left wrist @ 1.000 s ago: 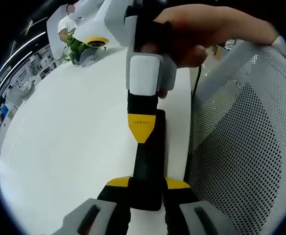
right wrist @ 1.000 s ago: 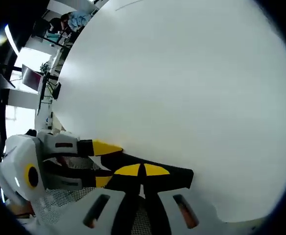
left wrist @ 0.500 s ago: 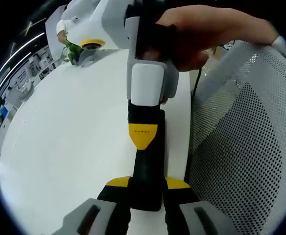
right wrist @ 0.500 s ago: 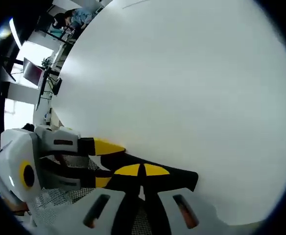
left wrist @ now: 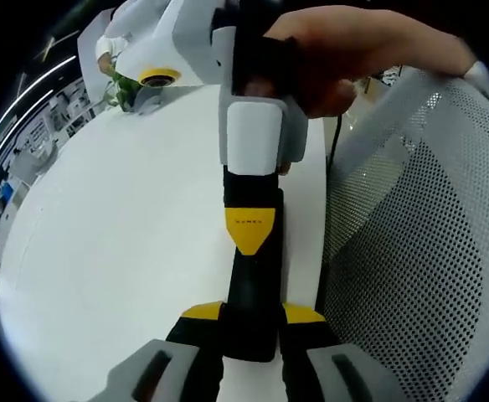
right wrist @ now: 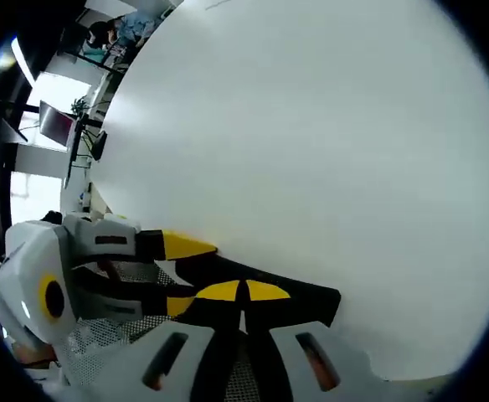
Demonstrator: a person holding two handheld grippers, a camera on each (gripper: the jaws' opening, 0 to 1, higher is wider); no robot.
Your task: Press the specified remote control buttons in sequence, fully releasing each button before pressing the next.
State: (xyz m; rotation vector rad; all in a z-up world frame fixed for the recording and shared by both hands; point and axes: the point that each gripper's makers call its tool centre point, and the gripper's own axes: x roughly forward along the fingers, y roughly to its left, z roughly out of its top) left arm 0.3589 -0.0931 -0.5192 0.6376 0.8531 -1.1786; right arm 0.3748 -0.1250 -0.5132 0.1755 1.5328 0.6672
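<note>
In the left gripper view the left tongs (left wrist: pixel 253 314) are clenched on the near end of a black remote control (left wrist: pixel 254 276), their yellow-tipped jaws pressed against its two long sides. The remote lies flat on the white tabletop (left wrist: pixel 119 243) near its right edge and stretches away from the camera. The right tongs (left wrist: pixel 251 228) come down onto it from the far side, held by a person's hand (left wrist: pixel 345 59) around the white body; their yellow tip rests on the top face of the remote about halfway along, and whether a button is pushed in under it cannot be told. To the right of the tabletop stands a grey mesh chair back (left wrist: pixel 420 251), and at the far left corner a green plant (left wrist: pixel 129 85) shows. In the right gripper view the right tongs (right wrist: pixel 243 292) have their two yellow tips drawn together, touching, on the dark remote control (right wrist: pixel 303 301), which lies along the near edge of the tabletop (right wrist: pixel 311 151). The left tongs (right wrist: pixel 182 276) enter from the left and grip the end of the remote between their yellow tips.
</note>
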